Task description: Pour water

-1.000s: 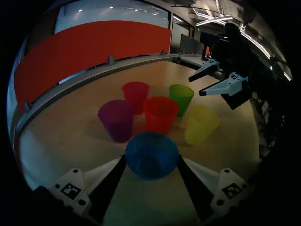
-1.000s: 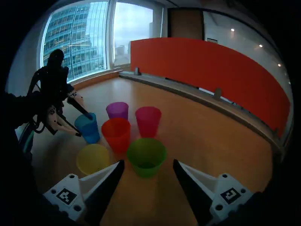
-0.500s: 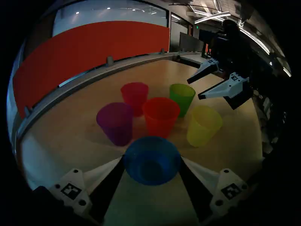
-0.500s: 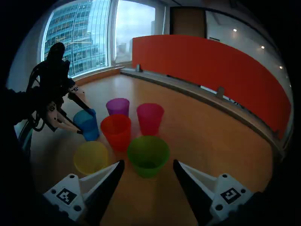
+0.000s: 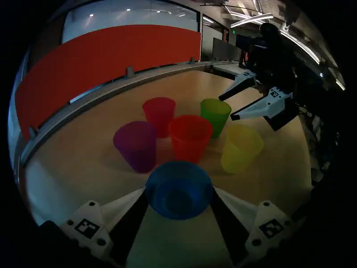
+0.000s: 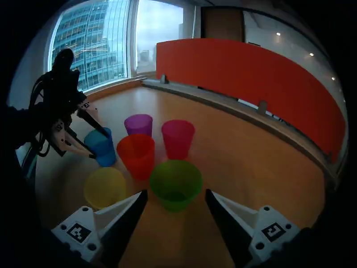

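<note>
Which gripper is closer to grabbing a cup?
Left. The blue cup already sits between the jaws of the left gripper; the green cup lies just ahead of the right gripper.

Blue cup (image 5: 179,195): we see it upright, translucent, just beside the red cup (image 5: 190,136).
Green cup (image 5: 215,116): upright, translucent.

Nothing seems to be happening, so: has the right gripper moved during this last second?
Yes. In the left gripper view the right gripper has edged nearer the green cup, its fingertips almost at the rim.
</note>
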Motion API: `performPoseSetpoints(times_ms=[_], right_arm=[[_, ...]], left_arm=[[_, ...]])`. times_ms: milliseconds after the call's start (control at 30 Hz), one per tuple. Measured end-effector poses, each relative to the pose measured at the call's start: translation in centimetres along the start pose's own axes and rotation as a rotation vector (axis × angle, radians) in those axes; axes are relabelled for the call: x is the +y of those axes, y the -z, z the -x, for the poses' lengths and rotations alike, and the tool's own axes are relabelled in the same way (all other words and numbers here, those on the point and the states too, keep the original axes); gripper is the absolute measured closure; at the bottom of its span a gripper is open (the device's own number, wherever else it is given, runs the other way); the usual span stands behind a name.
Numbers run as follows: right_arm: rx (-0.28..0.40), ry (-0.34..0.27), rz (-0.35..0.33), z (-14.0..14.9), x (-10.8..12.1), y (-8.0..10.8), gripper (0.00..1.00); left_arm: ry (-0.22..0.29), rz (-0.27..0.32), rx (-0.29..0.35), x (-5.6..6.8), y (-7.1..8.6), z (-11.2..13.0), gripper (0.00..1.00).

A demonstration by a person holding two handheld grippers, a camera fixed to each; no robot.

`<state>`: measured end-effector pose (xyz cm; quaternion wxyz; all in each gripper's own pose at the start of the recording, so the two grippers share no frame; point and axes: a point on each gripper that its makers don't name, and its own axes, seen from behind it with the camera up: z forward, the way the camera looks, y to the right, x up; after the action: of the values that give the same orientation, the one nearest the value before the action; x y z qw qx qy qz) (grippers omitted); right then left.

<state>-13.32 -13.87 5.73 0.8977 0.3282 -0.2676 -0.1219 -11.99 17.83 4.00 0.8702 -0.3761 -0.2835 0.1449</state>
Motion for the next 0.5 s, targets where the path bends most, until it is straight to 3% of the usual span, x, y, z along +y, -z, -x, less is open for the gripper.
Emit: performPoseSetpoints(times_ms=[500], right_arm=[[-0.014, 0.008, 0.004, -0.1, 0.1, -2.6, 0.0]], left_arm=[[0.006, 0.005, 0.006, 0.0, -0.1, 0.0, 0.12]])
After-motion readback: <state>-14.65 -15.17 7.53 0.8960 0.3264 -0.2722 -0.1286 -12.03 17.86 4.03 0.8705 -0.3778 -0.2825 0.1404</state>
